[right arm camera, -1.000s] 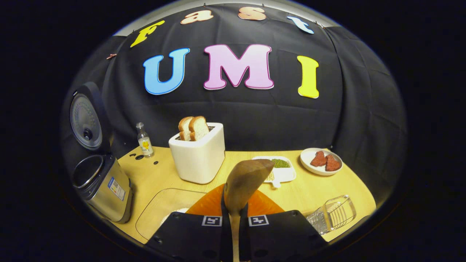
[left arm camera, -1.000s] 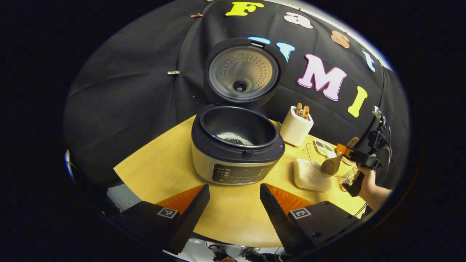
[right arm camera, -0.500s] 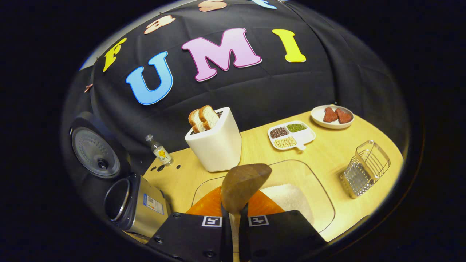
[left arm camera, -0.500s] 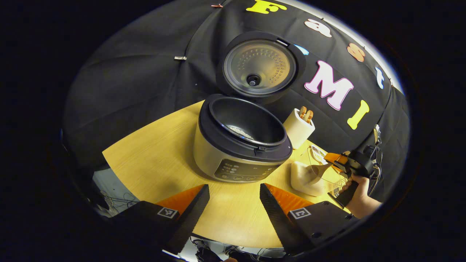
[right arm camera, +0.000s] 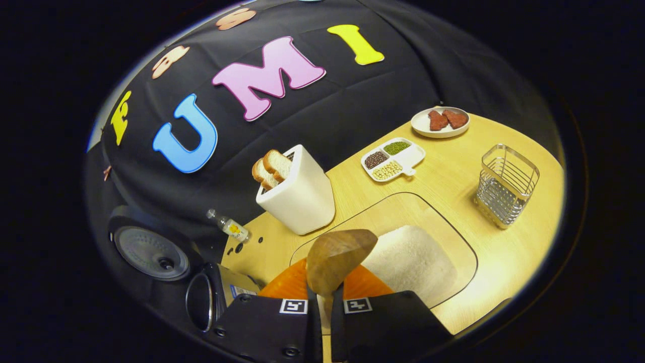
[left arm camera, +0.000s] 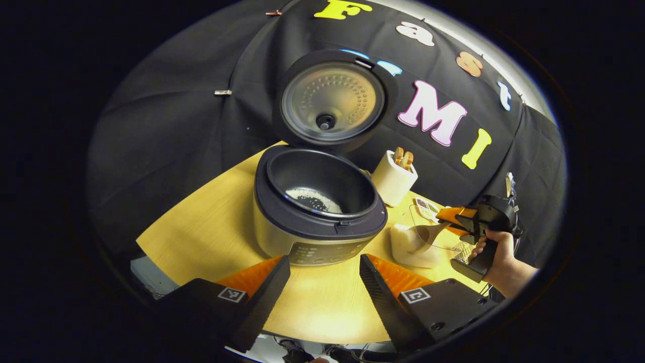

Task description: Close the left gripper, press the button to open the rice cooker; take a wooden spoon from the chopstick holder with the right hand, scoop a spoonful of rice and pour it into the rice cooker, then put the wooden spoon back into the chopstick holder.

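The rice cooker (left arm camera: 312,222) stands open with its lid (left arm camera: 330,101) upright, and a little rice lies in the pot (left arm camera: 312,199). My left gripper (left arm camera: 325,262) is open just in front of the cooker, holding nothing. My right gripper (right arm camera: 325,297) is shut on the wooden spoon (right arm camera: 340,257) by its handle. The spoon's bowl is tilted down over the near edge of the rice heap (right arm camera: 410,262). In the left gripper view the right gripper (left arm camera: 461,219) holds the spoon (left arm camera: 426,236) down at the rice heap (left arm camera: 413,247). The wire chopstick holder (right arm camera: 506,184) stands to the right of the rice.
The rice lies in a clear tray (right arm camera: 456,237) on the wooden table (right arm camera: 504,262). Behind it stand a white toaster (right arm camera: 297,194) with bread, a divided dish of beans (right arm camera: 393,159), a plate of meat (right arm camera: 441,121) and a small bottle (right arm camera: 229,227). A hand (left arm camera: 501,264) holds the right gripper.
My right gripper has tipped downward and carried the spoon closer to the rice heap. The left gripper has shifted a little but stays open before the cooker.
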Motion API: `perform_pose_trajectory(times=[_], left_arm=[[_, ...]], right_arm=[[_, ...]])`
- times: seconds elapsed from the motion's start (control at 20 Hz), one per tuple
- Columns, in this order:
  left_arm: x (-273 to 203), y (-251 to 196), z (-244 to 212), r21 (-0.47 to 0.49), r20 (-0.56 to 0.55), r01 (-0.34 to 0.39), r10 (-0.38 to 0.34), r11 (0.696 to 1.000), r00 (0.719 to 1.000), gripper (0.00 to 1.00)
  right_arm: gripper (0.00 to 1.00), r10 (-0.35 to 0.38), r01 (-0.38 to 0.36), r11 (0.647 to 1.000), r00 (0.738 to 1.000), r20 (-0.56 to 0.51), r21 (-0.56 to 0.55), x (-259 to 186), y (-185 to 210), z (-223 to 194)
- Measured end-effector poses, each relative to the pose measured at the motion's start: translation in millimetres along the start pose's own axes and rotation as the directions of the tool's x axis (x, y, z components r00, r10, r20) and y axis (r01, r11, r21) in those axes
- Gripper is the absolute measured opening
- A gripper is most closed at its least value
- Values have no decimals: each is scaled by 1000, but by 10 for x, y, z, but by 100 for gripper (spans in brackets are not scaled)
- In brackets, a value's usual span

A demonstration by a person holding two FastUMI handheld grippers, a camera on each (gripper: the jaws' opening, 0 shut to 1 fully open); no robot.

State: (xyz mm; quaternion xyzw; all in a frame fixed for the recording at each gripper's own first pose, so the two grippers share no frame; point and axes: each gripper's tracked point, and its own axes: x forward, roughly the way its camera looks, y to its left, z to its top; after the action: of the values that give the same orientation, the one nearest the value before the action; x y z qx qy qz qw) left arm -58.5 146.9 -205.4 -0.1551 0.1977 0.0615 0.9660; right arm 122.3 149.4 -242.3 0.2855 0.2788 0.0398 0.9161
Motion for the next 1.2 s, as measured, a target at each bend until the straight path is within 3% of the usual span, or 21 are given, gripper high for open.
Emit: perform_pose_trajectory(times=[0.2,0.35,0.4,0.45,0.75,1.2], left_arm=[[-12,-9,120,26,18,30,-30,999,999,96],[-25,-29,183,33,29,46,-47,998,998,96],[-41,-44,195,35,32,51,-52,998,998,96],[-47,-50,207,36,35,56,-57,998,998,96],[-39,-72,261,50,43,58,-60,997,997,96],[-193,27,428,63,96,49,-55,997,994,96]], right_arm=[[11,-25,21,983,1000,17,180,-108,-149,126],[11,-60,48,973,997,46,226,-207,-308,257],[16,-69,53,968,996,59,246,-243,-349,329],[11,-72,51,960,995,67,274,-262,-368,386],[11,-67,21,900,994,91,435,-343,-370,715],[11,53,-87,851,995,81,519,-518,234,853]])
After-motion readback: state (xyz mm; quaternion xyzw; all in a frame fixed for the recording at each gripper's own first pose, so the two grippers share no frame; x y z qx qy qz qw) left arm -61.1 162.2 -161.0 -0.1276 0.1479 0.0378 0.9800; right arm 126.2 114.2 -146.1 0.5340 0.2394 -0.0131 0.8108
